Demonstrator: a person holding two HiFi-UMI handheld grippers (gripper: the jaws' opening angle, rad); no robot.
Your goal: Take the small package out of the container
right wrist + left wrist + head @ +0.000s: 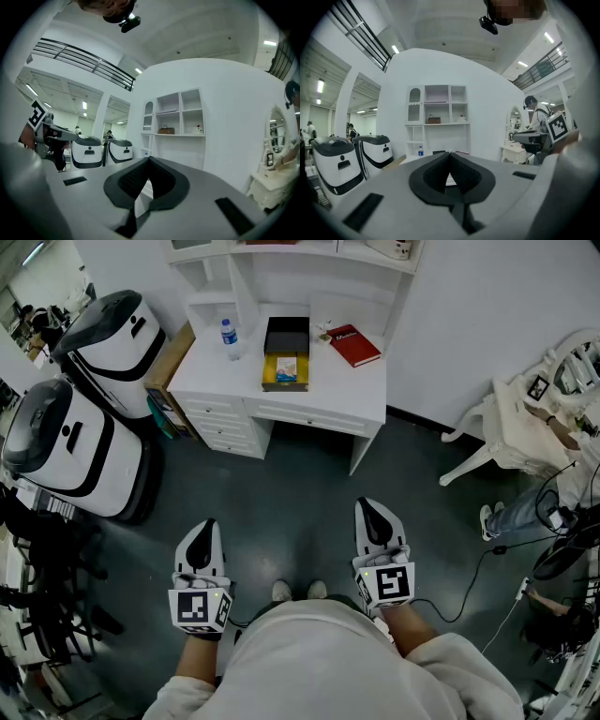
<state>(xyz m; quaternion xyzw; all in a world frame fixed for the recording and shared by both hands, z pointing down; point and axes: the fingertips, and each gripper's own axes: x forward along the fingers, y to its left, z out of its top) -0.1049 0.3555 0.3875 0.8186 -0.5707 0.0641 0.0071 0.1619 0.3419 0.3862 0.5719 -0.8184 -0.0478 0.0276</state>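
A white desk (349, 390) stands across the dark floor, well ahead of me. On it lies an open black container (287, 336) with a yellow section (270, 371) in front, and a small blue-and-white package (287, 368) rests in that section. My left gripper (203, 525) and right gripper (372, 508) are held close to my body, level, pointing toward the desk and far from it. Both are shut with nothing between the jaws. In the left gripper view the left gripper (450, 153) has its tips meeting. The right gripper (149, 160) looks the same in its own view.
A water bottle (230, 337) and a red book (354, 344) flank the container. Two white-and-black machines (108, 329) (66, 442) stand left of the desk. At the right are a white chair (511, 423), a seated person (562, 498) and a floor cable (483, 568).
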